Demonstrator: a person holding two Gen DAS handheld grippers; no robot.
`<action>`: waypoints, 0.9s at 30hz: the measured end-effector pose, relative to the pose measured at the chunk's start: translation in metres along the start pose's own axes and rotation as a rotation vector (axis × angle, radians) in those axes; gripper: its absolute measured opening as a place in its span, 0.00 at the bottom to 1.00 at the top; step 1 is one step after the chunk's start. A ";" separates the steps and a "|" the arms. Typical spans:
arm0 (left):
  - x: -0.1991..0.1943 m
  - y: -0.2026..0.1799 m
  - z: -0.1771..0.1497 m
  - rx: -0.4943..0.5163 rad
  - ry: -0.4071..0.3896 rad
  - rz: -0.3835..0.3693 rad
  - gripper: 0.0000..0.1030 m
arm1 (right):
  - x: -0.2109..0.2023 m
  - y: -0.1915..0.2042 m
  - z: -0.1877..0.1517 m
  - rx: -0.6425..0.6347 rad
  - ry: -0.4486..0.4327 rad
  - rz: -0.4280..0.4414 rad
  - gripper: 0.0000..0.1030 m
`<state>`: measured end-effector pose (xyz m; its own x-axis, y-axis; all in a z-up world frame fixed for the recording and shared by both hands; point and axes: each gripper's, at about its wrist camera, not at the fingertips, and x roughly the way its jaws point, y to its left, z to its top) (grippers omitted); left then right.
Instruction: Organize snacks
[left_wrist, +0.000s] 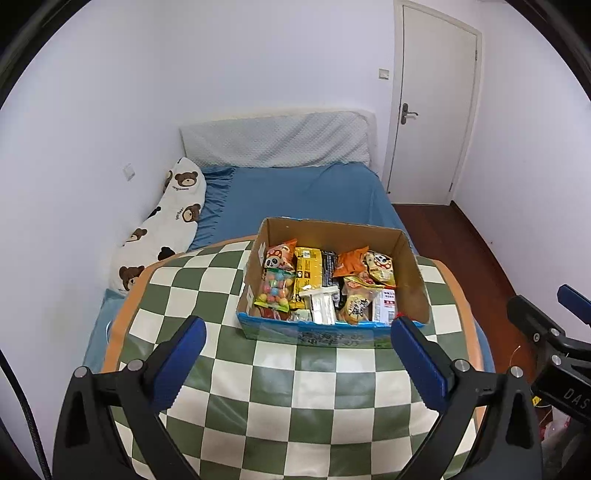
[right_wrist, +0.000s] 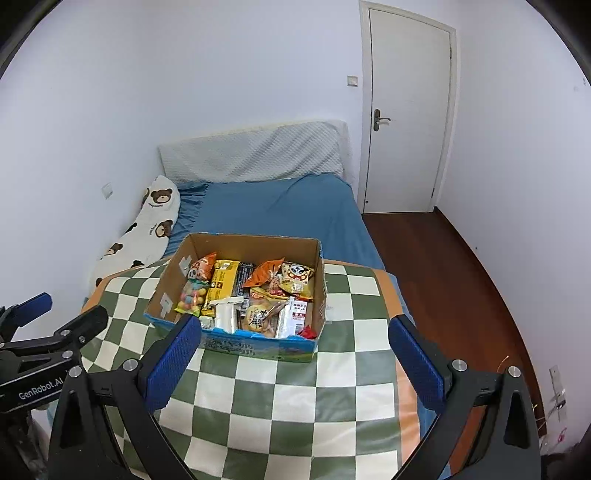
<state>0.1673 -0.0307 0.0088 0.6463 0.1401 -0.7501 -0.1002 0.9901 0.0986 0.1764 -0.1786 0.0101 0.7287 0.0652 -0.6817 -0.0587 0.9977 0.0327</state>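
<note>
- Open brown cardboard box with a blue printed front panel (left_wrist: 334, 291) (right_wrist: 236, 295) stands on a green-and-white checkered cloth with an orange border (left_wrist: 295, 391) (right_wrist: 288, 387), towards the cloth's far half.
- Box is filled with packed snacks lying side by side: a clear bag of multicoloured candy balls (left_wrist: 275, 290) (right_wrist: 192, 297) at the left end, a yellow wrapped bar (left_wrist: 306, 271) (right_wrist: 221, 284) just beside it, an orange crinkled packet (left_wrist: 351, 260) (right_wrist: 264, 271) near the middle, a yellow packet with a panda face (left_wrist: 380, 267) (right_wrist: 297, 278) towards the right, a white packet with red label (left_wrist: 384, 306) (right_wrist: 295, 315) at the front right.
- Snacks overlap; what lies underneath cannot be told.
- Left gripper (left_wrist: 297, 336): blue-padded fingers spread wide apart, nothing between them, held above the cloth just in front of the box.
- Right gripper (right_wrist: 293, 336): blue pads likewise wide apart and empty, framing the box's front panel in its own view; its black frame also shows at the right edge of the left wrist view.
- Checkered cloth lies on a bed with a blue sheet (left_wrist: 295, 192) (right_wrist: 280, 210).
- Long white bolster printed with brown bears (left_wrist: 166, 221) (right_wrist: 147, 221) lies along the left wall side of the bed.
- Pale quilted headboard cushion (left_wrist: 277, 140) (right_wrist: 255, 151) leans against the far wall.
- White closed door with a metal handle (left_wrist: 436, 103) (right_wrist: 406, 110) stands to the right of the bed, dark wood floor (left_wrist: 461, 243) (right_wrist: 443, 266) in front of it.
</note>
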 end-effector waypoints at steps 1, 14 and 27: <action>0.004 -0.001 0.002 0.000 0.002 0.002 0.99 | 0.004 0.000 0.001 0.000 0.002 -0.004 1.00; 0.074 -0.007 0.016 0.015 0.076 0.028 0.99 | 0.072 0.008 0.007 0.007 0.076 -0.003 1.00; 0.110 -0.008 0.009 0.024 0.149 0.024 0.99 | 0.114 0.006 0.002 0.021 0.130 -0.023 1.00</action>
<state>0.2454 -0.0231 -0.0685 0.5242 0.1625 -0.8359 -0.0950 0.9867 0.1323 0.2608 -0.1655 -0.0655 0.6354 0.0413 -0.7711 -0.0280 0.9991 0.0304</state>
